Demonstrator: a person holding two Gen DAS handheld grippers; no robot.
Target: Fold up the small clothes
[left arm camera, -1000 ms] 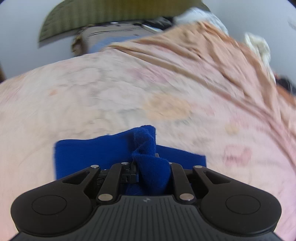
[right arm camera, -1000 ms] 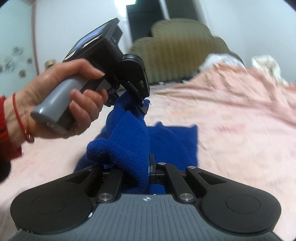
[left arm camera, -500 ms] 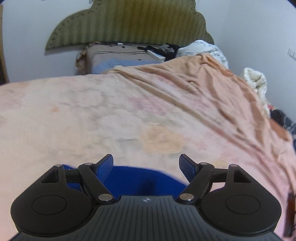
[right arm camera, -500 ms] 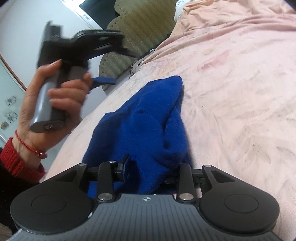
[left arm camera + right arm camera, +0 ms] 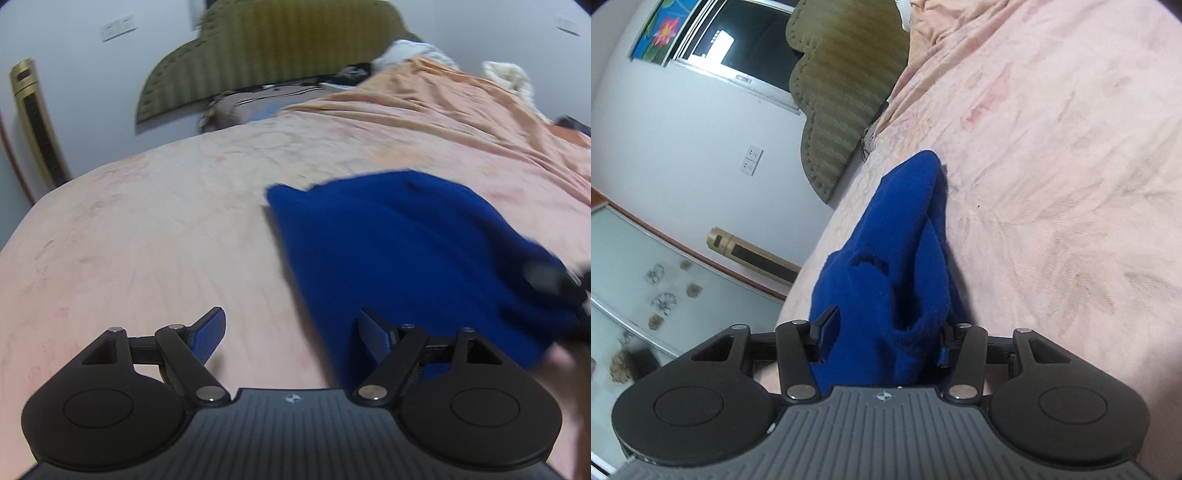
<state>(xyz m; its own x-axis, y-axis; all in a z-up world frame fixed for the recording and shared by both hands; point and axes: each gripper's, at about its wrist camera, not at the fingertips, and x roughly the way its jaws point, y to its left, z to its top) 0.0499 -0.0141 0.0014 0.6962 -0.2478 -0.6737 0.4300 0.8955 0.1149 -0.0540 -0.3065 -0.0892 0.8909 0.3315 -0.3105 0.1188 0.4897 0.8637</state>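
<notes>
A small blue fleece garment [image 5: 406, 258] lies bunched on the pink bedspread [image 5: 166, 221], to the right of my left gripper. My left gripper [image 5: 291, 332] is open and empty, low over the bedspread, its right finger at the garment's near edge. In the right wrist view the garment [image 5: 897, 266] runs away from the camera, and its near end sits bunched between the fingers of my right gripper [image 5: 882, 332]. The jaws stand fairly wide around the thick cloth. In the left wrist view the right gripper shows as a blur at the garment's right end.
An olive padded headboard [image 5: 288, 48] stands at the far end of the bed, with pillows and loose bedding [image 5: 406, 51] below it. A gold tower fan [image 5: 37, 122] stands against the wall on the left. The bed's left edge [image 5: 827, 229] runs beside the garment.
My left gripper has let go of the blue garment, opened, and shifted left of it. The right gripper has kept the garment's end between its fingers and tilted over, its jaws now wider.
</notes>
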